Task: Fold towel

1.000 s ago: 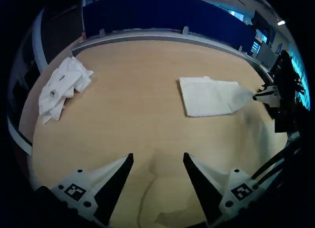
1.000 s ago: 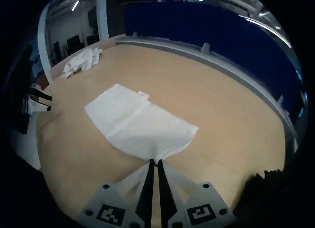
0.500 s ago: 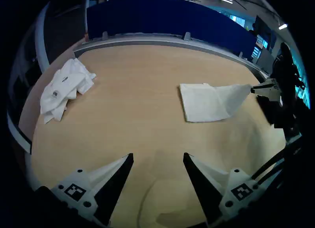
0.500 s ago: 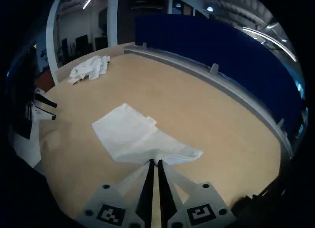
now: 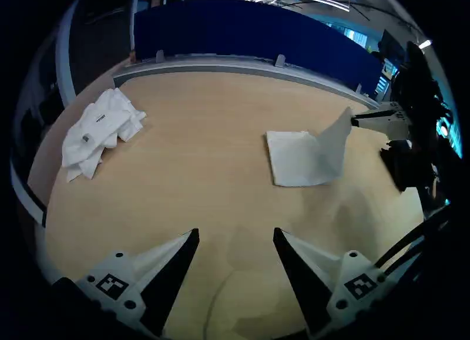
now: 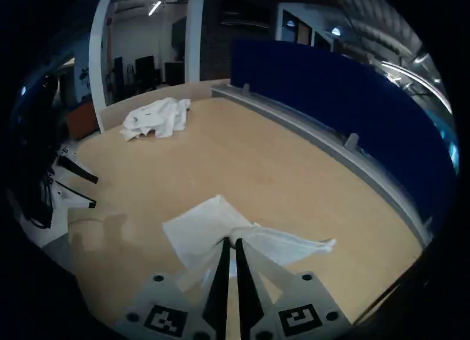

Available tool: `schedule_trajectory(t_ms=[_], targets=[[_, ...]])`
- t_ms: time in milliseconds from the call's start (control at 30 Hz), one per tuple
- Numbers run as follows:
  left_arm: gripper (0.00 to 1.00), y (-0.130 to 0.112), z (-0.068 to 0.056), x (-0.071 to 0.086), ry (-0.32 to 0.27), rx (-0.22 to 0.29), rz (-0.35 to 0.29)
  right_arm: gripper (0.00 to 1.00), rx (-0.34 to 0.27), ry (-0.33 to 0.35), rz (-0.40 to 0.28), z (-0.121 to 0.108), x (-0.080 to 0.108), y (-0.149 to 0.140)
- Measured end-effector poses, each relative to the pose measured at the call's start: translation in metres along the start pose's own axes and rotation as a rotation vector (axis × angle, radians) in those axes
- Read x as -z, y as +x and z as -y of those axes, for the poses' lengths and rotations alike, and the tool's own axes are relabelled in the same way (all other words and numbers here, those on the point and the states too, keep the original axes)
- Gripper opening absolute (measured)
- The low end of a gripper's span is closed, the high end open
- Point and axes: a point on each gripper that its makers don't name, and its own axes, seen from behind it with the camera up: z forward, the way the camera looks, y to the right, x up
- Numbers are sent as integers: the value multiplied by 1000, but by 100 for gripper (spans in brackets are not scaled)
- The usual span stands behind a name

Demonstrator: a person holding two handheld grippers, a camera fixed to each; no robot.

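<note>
White towel (image 5: 296, 161) is light and limp, so grip corners: your right gripper (image 6: 229, 241) clamps one raised, left gripper (image 5: 235, 231) hangs open over the bench (image 5: 200, 134).

Bare tabletop (image 5: 200, 158) between towel (image 5: 296, 161) and crumpled cloths (image 5: 97, 134), blue divider (image 5: 247, 29) behind

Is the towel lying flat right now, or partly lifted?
Partly lifted: right tongs hold one towel corner raised; the rest lies on the table.
</note>
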Motion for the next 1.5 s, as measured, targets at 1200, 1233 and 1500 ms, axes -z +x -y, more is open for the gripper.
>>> schedule_trajectory(t_ms=[1200,1233,1500], targets=[[94,-15,-4,5,13,61,3,36,-30,201,74,101,-103,-34],[94,-15,-3,5,14,61,3,43,-28,198,67,100,-101,-33],[93,-15,1,6,20,69,2,90,-19,131,55,84,-80,-40]])
